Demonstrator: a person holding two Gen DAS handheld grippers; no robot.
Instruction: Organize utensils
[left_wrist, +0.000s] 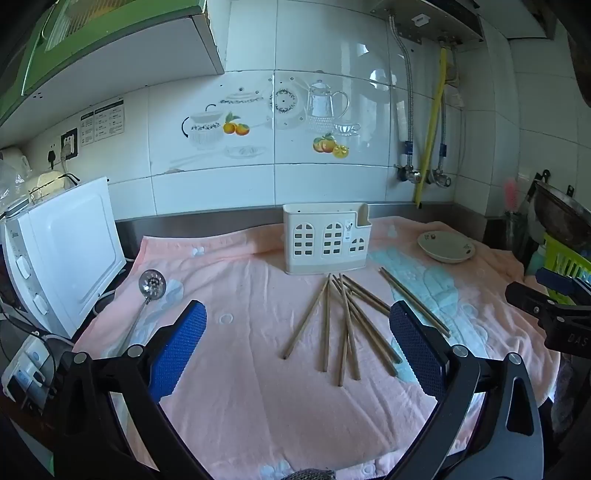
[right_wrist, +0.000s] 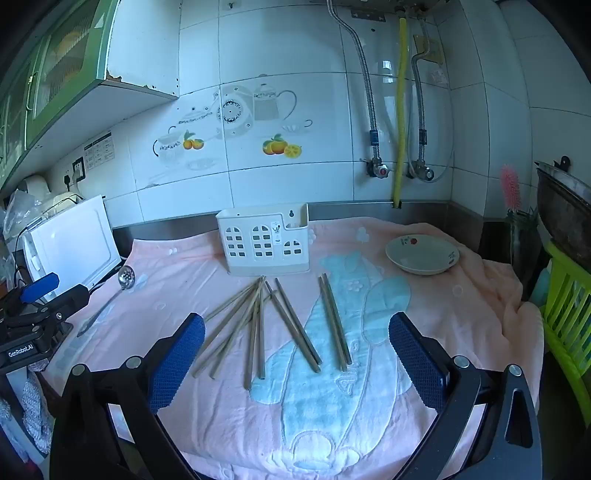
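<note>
**Both tongs spread above scattered chopsticks, nothing held**

A pink towel (left_wrist: 240, 387) covers the bench. At mid-frame lie loose chopsticks (left_wrist: 343, 325), fanned out, their long axes running mostly from the bottom of the frame up toward a white holder (left_wrist: 325, 240) standing just behind them. A slotted spoon (left_wrist: 149, 291) lies at left, a dish (left_wrist: 445, 248) at upper right.

The left tongs (left_wrist: 297, 347) are spread wide and empty; the chopsticks sit ahead, toward their right pad. The right tongs (right_wrist: 295, 354) are also spread and empty, and here the chopsticks lie squarely between and ahead of the pads. The right tongs seem better placed. A grip would likely need closing across a stick's axis.
</note>
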